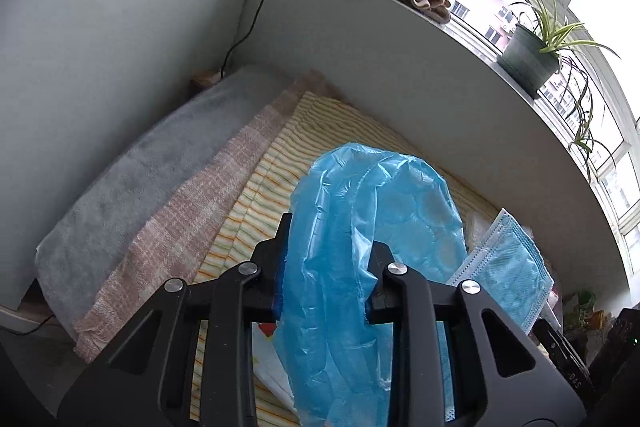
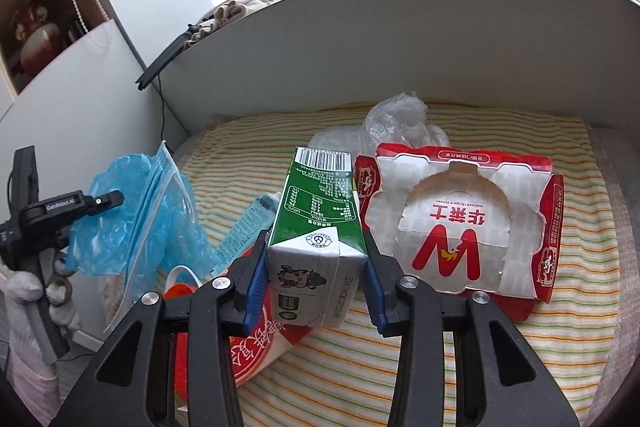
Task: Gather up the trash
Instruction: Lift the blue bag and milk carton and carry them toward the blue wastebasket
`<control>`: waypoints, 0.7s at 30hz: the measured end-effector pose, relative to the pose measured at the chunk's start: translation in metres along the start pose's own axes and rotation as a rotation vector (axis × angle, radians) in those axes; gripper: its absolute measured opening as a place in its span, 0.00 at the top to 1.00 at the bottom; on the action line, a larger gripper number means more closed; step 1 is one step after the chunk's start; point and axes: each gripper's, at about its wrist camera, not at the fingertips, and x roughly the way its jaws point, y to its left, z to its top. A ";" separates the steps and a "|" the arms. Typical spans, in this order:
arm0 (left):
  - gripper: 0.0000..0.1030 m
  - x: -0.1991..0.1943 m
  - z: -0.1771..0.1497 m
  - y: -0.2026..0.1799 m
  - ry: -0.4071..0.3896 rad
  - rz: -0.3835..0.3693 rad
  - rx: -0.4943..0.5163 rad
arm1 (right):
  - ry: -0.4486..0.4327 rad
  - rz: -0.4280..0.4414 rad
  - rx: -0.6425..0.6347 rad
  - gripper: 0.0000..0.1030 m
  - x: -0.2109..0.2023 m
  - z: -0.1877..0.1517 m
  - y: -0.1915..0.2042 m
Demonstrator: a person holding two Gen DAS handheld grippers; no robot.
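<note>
1. Left wrist view only: left gripper [image 1: 328,267] clamped on blue plastic bag [image 1: 360,227], raised over striped cloth [image 1: 256,203]; face mask [image 1: 508,267] beside it.
2. Right wrist view only: right gripper [image 2: 316,279] clamped on green milk carton [image 2: 316,227], lying on the cloth beside red-and-white food box [image 2: 460,223].

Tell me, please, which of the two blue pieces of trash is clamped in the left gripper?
The crinkled blue plastic bag is the one between the left gripper's fingers; the pleated blue face mask lies loose beside it on the striped cloth.
</note>
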 end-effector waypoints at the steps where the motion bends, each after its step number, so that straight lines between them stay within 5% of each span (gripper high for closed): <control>1: 0.75 -0.003 0.003 -0.003 -0.031 0.016 0.010 | -0.010 0.003 -0.003 0.62 -0.003 0.001 0.001; 11: 0.75 -0.039 0.012 -0.032 -0.238 0.125 0.175 | -0.092 0.027 -0.032 0.62 -0.032 0.010 0.005; 15: 0.75 -0.035 -0.003 -0.047 -0.238 0.160 0.266 | -0.115 0.065 -0.019 0.62 -0.044 0.010 0.006; 21: 0.76 -0.050 -0.020 -0.069 -0.372 0.275 0.391 | -0.139 0.098 -0.056 0.62 -0.061 0.006 0.020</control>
